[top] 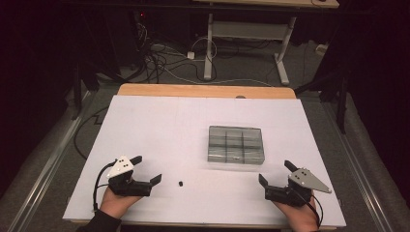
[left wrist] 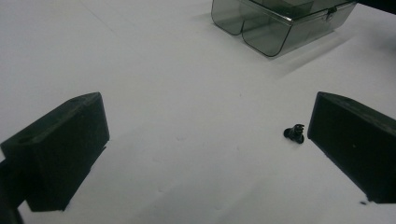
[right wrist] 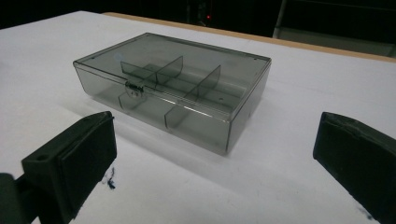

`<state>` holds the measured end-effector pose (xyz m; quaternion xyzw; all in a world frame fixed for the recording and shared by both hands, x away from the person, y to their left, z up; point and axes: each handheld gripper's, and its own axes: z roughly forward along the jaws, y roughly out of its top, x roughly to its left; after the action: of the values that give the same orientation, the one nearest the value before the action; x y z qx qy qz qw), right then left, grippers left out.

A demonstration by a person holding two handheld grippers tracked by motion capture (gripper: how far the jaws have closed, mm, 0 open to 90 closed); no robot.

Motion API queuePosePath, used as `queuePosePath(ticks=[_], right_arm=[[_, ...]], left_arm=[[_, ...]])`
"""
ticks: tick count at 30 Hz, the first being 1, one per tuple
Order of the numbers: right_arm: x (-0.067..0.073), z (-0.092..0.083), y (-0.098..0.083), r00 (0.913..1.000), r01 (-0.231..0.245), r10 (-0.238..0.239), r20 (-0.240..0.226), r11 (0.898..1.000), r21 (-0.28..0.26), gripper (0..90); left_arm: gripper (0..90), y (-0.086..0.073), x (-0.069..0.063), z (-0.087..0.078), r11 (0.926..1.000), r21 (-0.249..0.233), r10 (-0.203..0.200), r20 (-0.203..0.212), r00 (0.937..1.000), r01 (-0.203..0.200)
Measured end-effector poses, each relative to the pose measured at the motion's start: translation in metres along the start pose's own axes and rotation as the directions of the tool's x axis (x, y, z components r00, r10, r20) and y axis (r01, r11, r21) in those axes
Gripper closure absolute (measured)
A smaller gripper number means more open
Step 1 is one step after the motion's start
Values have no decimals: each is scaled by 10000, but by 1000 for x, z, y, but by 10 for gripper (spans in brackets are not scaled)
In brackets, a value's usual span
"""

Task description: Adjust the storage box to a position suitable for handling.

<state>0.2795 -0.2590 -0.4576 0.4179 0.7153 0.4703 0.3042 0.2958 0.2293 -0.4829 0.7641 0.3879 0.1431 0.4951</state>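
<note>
A smoky clear plastic box point(top: 236, 145) with inner dividers lies closed on the white table cover point(top: 164, 125), right of centre. In the right gripper view the box point(right wrist: 177, 88) is close ahead, its latch facing me. A small black screw-like part point(top: 180, 183) rests on the cover near the front. My left gripper point(top: 147, 169) sits just left of it, open and empty. In the left gripper view the part point(left wrist: 294, 133) lies on the cover right beside the inside of the right-hand jaw. My right gripper point(top: 274, 172) rests open near the box's front right corner, holding nothing.
The wooden table edge point(top: 203, 90) shows at the back. Beyond it stand another desk's white legs point(top: 209, 48) and a tangle of cables point(top: 159, 63) on the floor. Metal rails point(top: 43, 164) run along both sides of the table. The box's corner point(left wrist: 280, 23) shows far ahead of the left gripper.
</note>
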Motion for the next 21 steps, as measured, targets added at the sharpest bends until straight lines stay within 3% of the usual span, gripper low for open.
queuePosePath(ticks=[21], right_arm=[[3,-2,-1,9996,-120,117,-261,9998,-131,1]], left_arm=[[0,-2,-1,-3,10000,-54,-5,247,9997,6]])
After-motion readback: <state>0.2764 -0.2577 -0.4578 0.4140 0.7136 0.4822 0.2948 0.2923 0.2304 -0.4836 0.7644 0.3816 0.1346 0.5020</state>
